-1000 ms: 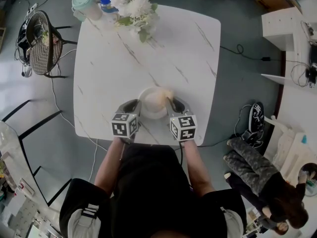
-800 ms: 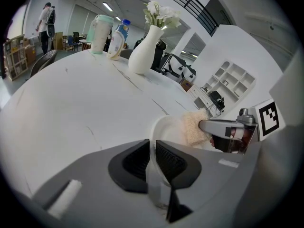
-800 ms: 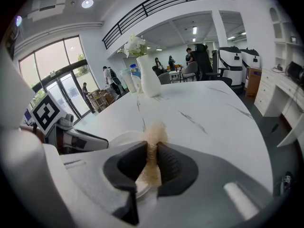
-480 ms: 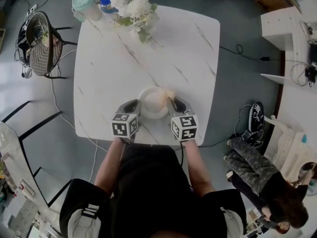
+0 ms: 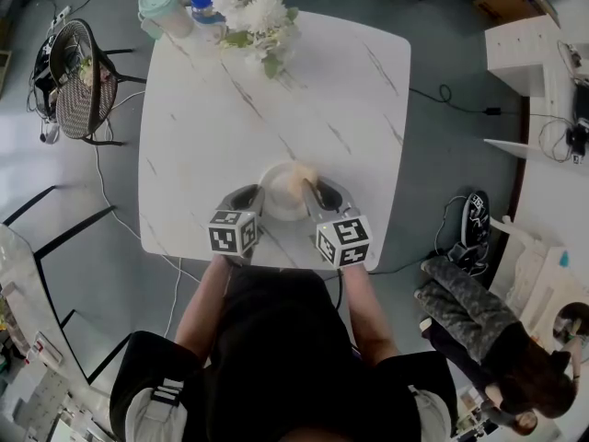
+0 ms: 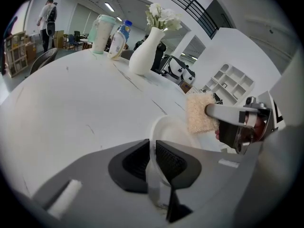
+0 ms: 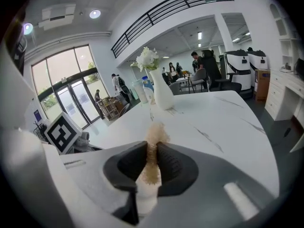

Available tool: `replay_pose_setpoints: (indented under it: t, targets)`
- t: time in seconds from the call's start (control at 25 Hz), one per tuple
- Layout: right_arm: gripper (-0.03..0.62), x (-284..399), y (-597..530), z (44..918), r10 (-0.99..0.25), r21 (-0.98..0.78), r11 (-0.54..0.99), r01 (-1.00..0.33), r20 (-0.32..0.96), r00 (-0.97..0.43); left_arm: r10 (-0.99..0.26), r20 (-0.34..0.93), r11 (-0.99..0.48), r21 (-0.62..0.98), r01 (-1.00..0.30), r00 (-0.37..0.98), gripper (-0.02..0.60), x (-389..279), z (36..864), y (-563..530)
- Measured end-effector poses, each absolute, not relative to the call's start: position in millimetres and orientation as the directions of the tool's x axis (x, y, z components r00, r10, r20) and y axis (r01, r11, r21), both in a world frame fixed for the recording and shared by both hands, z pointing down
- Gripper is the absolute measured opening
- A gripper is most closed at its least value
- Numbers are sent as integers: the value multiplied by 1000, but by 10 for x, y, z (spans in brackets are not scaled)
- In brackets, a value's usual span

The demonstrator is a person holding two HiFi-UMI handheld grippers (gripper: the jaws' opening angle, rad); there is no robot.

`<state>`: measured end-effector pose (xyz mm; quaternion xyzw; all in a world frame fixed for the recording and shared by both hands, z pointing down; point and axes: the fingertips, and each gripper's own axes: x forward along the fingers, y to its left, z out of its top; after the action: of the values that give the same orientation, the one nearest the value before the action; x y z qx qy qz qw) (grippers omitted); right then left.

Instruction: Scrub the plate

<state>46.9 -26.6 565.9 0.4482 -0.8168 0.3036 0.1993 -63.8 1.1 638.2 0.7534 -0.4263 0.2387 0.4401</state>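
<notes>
At the worktop's [image 5: 276,90] near edge, middle of it, the left claw [image 6: 152,148] is clamped on the rim of the white plate [image 5: 279,203], which sits between both claws, and the right claw [image 7: 152,150] pinches a tan sponge [image 7: 156,133] over the plate's right side.

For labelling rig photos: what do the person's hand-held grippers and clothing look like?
The left hand-held gripper and right hand-held gripper are grey shells with black ribbed pads, each bearing a cube of black-and-white square markers. The person wears black.
</notes>
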Motion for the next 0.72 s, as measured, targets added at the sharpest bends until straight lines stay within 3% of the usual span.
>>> replay_pose_setpoints:
  t: [0.72]
  targets:
    - [58, -152, 19, 5993, -440, -379, 506, -775, 659, -610, -425, 726, -257, 475, -841, 540, 48, -656, 6406, -8]
